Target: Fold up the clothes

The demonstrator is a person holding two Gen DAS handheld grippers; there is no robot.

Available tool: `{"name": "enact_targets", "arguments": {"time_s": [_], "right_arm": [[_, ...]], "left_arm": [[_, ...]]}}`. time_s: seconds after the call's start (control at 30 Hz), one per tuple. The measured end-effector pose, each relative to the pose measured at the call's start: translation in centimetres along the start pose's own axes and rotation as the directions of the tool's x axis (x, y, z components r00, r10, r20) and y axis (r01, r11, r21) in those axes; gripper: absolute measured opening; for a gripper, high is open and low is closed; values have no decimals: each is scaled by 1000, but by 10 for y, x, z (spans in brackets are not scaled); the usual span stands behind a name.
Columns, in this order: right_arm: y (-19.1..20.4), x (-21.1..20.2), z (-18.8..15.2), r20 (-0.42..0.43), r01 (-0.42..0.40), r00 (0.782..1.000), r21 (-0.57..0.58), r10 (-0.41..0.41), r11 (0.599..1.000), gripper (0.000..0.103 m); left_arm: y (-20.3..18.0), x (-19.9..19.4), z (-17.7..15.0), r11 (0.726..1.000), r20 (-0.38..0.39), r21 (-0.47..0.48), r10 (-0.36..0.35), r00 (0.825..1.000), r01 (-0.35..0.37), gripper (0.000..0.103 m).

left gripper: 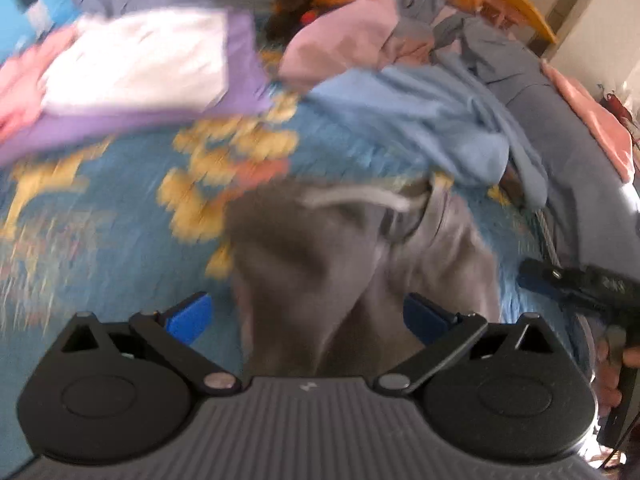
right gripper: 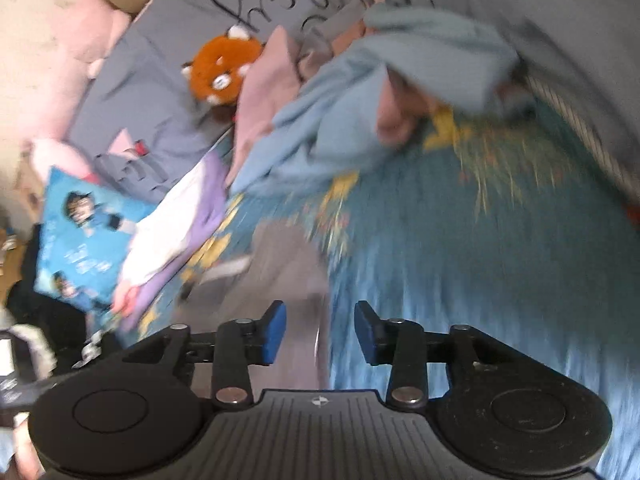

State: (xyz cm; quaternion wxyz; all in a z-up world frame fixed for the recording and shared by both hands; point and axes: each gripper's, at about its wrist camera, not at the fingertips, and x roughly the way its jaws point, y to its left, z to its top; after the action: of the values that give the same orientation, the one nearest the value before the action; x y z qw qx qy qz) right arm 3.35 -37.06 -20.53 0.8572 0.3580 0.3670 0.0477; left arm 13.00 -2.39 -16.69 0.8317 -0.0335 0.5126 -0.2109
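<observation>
Lying crumpled on the blue patterned bedspread (left gripper: 100, 240), the grey drawstring garment (left gripper: 340, 264) runs lengthwise between the wide-open left gripper (left gripper: 308, 320), while the half-open, empty right gripper (right gripper: 320, 332) straddles its edge.

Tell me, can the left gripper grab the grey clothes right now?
Probably yes. The left gripper is open, and the grey garment already lies bunched between its blue fingers with nothing on top of it. The picture is blurry, so I can't tell whether the fingers touch it.
</observation>
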Motion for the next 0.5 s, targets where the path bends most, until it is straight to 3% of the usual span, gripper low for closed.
{"name": "enact_targets", "arguments": {"time_s": [0.07, 0.2, 0.27, 0.43, 0.5], "right_arm": [[-4, -8, -26, -13, -63, 998, 42, 64, 997, 43], [-12, -8, -71, -74, -148, 984, 154, 161, 977, 47], [-14, -4, -87, -103, -163, 977, 193, 185, 967, 48], [-17, 4, -96, -67, -190, 972, 341, 226, 920, 54], [-19, 8, -95, -69, -196, 968, 393, 241, 898, 54]], "left_arm": [[17, -5, -15, 996, -67, -81, -33, 997, 28, 103], [46, -12, -46, 977, -114, -197, -105, 988, 81, 103], [53, -7, -55, 971, -132, -234, -86, 987, 53, 103], [53, -7, -63, 965, -109, -260, -78, 991, 47, 103], [51, -10, -67, 954, -102, -285, -132, 986, 98, 103]]}}
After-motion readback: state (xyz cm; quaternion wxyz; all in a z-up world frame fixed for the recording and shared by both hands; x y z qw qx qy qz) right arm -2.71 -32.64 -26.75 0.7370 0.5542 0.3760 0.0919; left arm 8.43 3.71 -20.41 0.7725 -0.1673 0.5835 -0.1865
